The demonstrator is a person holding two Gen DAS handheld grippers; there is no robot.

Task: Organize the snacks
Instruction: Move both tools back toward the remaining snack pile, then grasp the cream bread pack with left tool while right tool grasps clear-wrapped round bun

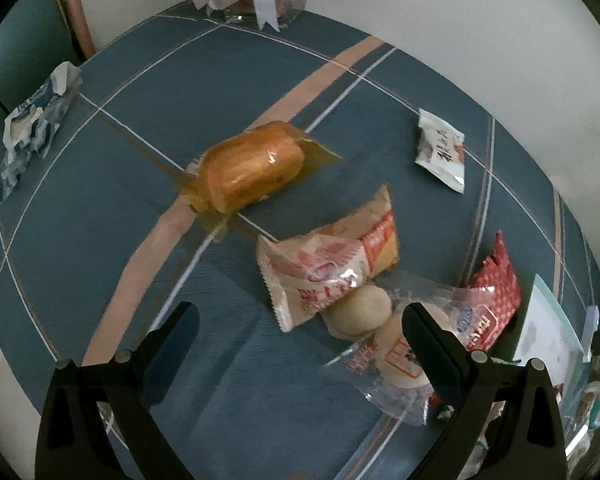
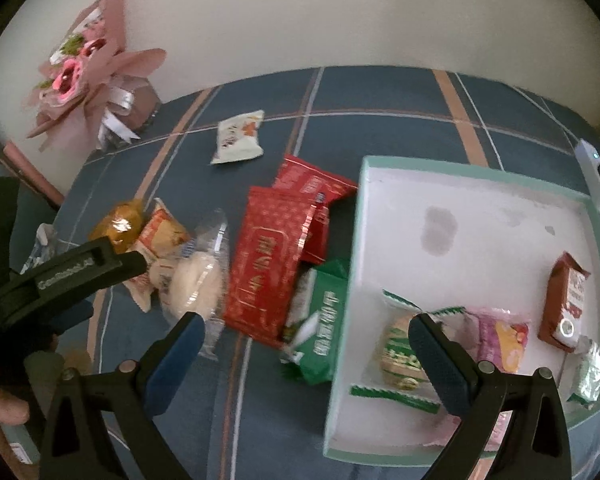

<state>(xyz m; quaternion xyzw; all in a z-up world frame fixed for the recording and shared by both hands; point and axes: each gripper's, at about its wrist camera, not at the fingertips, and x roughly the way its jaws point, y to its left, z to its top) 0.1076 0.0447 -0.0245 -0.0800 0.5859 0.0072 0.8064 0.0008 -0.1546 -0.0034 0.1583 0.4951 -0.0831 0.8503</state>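
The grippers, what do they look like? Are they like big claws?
A bit like claws. Each gripper, left and right, is black plastic with two long triangular arms, round silver screws and dark blue pads lining the jaws. In the right wrist view, the left gripper's side shows pale lettering, too blurred to read. No cables or sleeves show.

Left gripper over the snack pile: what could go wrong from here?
1. The left gripper is open above the clear bun pack, which overlaps the pink-white packet; closing could catch both.
2. The green packet leans against the box wall and may slip if neighbours shift.
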